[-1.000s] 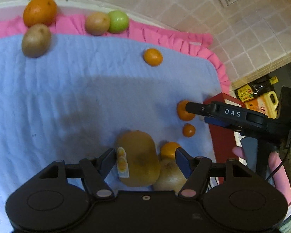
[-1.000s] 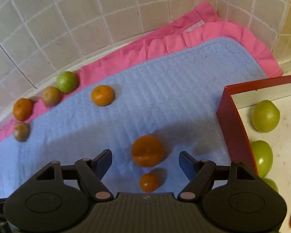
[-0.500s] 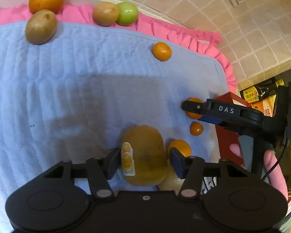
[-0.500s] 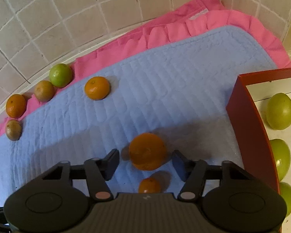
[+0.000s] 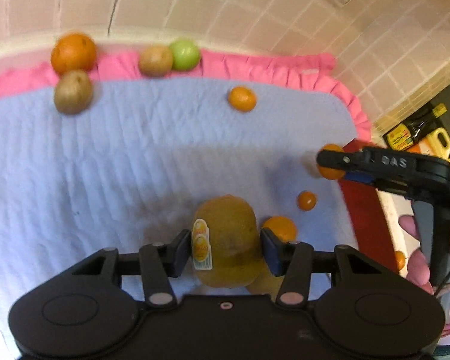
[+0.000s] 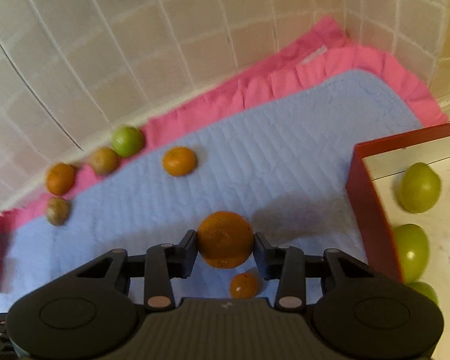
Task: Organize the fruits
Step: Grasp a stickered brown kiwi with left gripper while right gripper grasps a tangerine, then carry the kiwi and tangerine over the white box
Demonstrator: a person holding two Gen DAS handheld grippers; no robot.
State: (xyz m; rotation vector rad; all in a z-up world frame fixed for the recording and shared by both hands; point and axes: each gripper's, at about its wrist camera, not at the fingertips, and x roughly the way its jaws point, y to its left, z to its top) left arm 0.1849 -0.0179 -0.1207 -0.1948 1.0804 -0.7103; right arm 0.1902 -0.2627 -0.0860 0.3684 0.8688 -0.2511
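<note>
My left gripper (image 5: 226, 249) is shut on a brown kiwi (image 5: 228, 240) with a sticker, held just above the blue mat (image 5: 135, 165). My right gripper (image 6: 225, 247) is shut on an orange (image 6: 225, 238), lifted over the mat (image 6: 270, 165); it also shows in the left wrist view (image 5: 330, 162). A small mandarin (image 6: 243, 285) lies under it. Loose fruit lies at the mat's far edge: an orange (image 5: 72, 51), two kiwis (image 5: 73, 91) (image 5: 155, 60), a green fruit (image 5: 184, 54) and a mandarin (image 5: 242, 99).
A red-rimmed tray (image 6: 372, 210) at the right holds several green fruits (image 6: 420, 187). A pink ruffled cloth (image 6: 285, 87) edges the mat below the tiled wall. Another orange (image 5: 280, 228) and a mandarin (image 5: 306, 200) lie near the left gripper. Bottles (image 5: 417, 132) stand at far right.
Both grippers have closed: the left on the kiwi, the right on the orange. Both have lifted slightly, and the views have tilted up toward the wall.
</note>
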